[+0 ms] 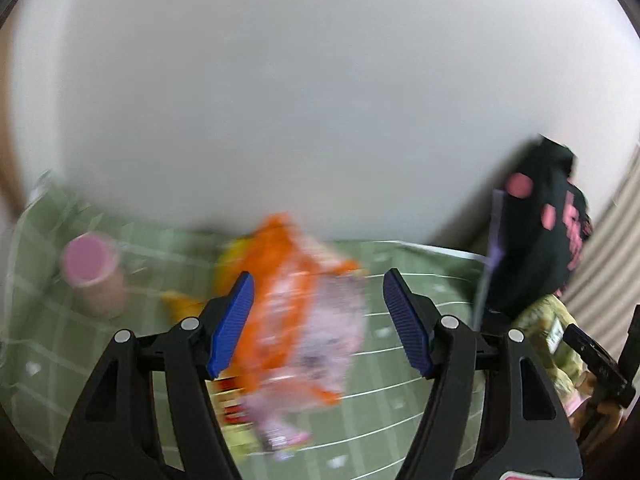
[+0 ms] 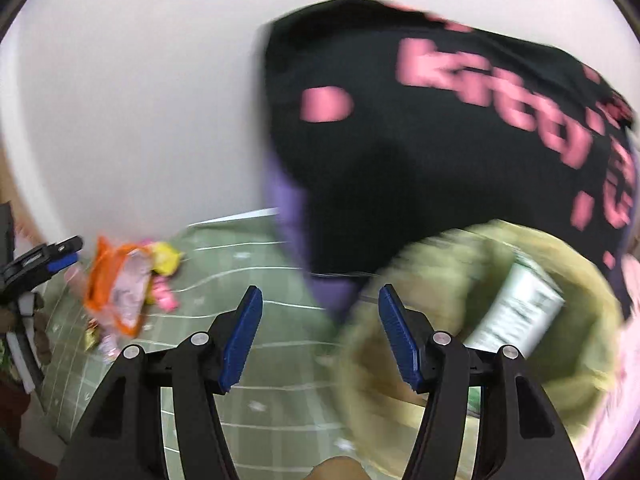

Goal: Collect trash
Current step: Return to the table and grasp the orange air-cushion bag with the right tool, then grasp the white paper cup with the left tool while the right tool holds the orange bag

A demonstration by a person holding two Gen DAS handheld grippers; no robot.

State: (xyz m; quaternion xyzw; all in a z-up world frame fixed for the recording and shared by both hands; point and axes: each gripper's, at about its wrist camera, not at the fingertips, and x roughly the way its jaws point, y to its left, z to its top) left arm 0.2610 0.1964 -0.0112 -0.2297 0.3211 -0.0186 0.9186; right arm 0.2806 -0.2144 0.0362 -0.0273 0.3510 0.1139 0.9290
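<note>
green mat, orange wrapper, both grippers open

Both grippers' fingers seemingly apart

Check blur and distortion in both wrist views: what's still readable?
Left wrist: heavy motion smear; orange wrapper and pink-lidded cup soft, left gripper sharp. Right wrist: black bag streaked, pink print only partly readable; labelled can blurred; right gripper crisp. Fisheye bends the green mat lines in both.
</note>
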